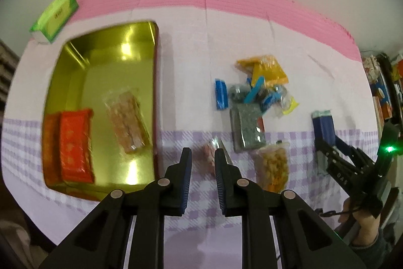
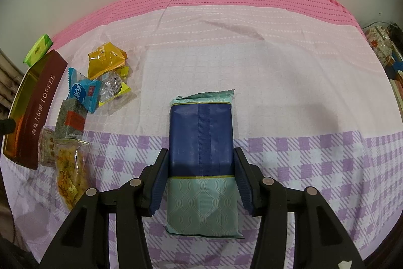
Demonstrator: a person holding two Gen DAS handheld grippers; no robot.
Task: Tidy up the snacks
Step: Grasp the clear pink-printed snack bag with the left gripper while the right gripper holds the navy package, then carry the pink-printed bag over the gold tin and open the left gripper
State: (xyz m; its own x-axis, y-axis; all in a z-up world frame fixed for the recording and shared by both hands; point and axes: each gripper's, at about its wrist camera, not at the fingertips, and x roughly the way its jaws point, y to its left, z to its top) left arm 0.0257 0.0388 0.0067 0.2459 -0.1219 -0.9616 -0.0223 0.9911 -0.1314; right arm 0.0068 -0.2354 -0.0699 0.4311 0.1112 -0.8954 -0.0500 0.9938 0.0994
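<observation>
Overhead, two hand-held grippers hang above a table covered by a cloth (image 2: 289, 72) that is pink along the far edge, pale in the middle and purple-checked toward the near edge.

From the left wrist view, the left gripper (image 1: 202, 158) points steeply down with its jaws drawn in as narrow as they go, and nothing is held between them. Just beyond its fingertips, a small clear-wrapped pink snack (image 1: 210, 155) lies on the checked band, partly hidden behind the right finger. Toward the left edge of the table sits an open gold tin (image 1: 75, 62). Inside it, an orange-red packet (image 1: 75, 145) lies against the near left wall, and a clear packet of pale biscuits (image 1: 127, 121) lies beside it, toward the right wall. A green box (image 1: 55, 15) rests at the far left corner of the table.

Right of the tin, well apart from it, is a loose heap of snacks: a yellow bag (image 1: 264, 68) farthest back, blue wrappers (image 1: 221, 93) in the middle, a grey block (image 1: 248, 127) nearer, and a clear bag of yellow pieces (image 1: 273, 164) nearest.

From the right wrist view, the right gripper (image 2: 201, 163) is closed partway on a navy and pale-teal packet (image 2: 201, 132), its pads pressing the packet's two long sides over the checked band.
</observation>
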